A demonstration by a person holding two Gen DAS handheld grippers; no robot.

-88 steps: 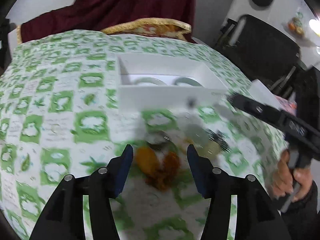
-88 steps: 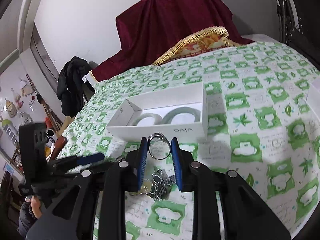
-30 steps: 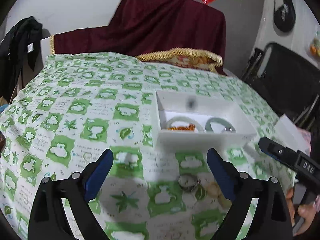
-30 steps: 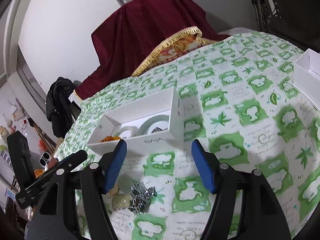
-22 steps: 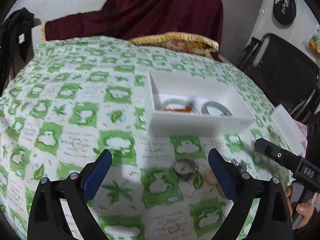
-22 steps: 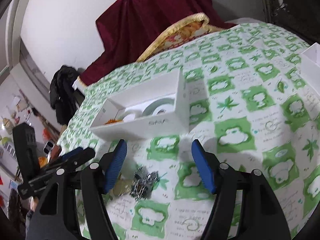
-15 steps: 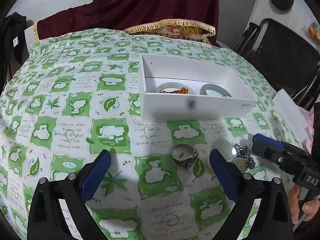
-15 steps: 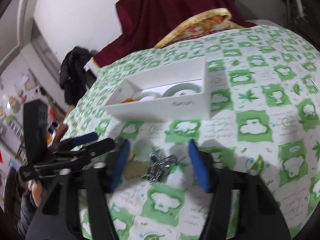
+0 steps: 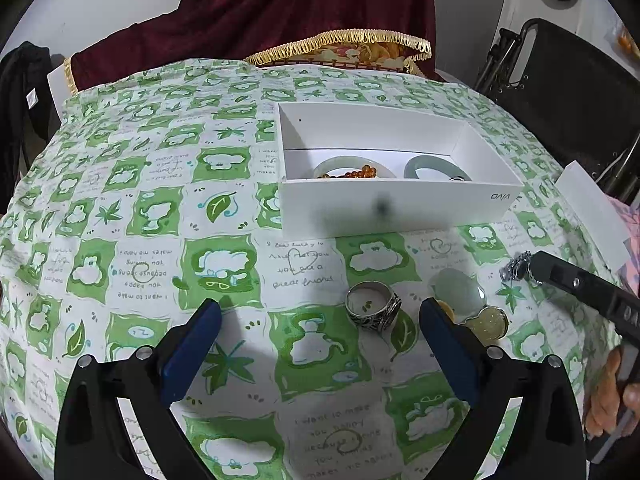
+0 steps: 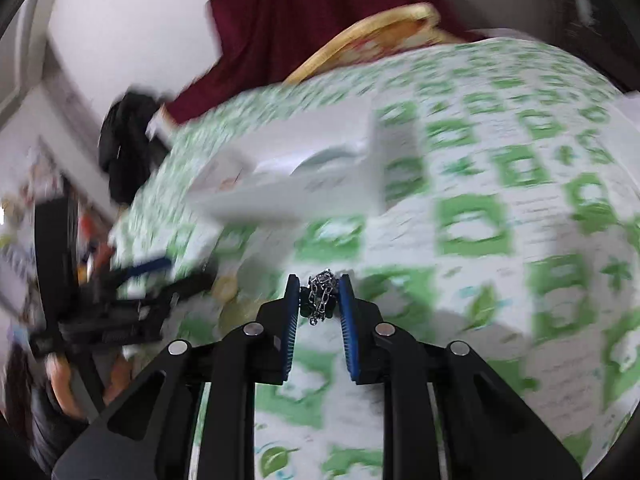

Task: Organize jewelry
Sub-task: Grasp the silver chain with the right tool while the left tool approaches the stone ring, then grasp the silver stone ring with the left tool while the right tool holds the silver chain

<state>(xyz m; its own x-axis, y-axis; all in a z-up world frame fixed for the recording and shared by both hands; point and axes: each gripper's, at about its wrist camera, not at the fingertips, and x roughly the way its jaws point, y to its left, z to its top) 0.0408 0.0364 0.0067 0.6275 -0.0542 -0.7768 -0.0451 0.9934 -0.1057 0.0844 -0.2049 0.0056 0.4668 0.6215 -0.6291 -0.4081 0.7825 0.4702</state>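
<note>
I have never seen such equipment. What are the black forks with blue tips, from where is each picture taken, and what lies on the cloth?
A person holds two pinching tools, each carrying a camera looking along its fingers. The left tool stands open above a silver ring and pale stones on the green-checked tablecloth. Behind sits a white box containing bangles and orange beads. The right tool is closing, a silver chain between its blue pads; that picture is blurred.

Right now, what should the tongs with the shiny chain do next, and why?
Probably finish squeezing, then lift. The right tongs are closing with the silver chain bunched between them, and the white box holding the other jewelry sits just beyond.
</note>
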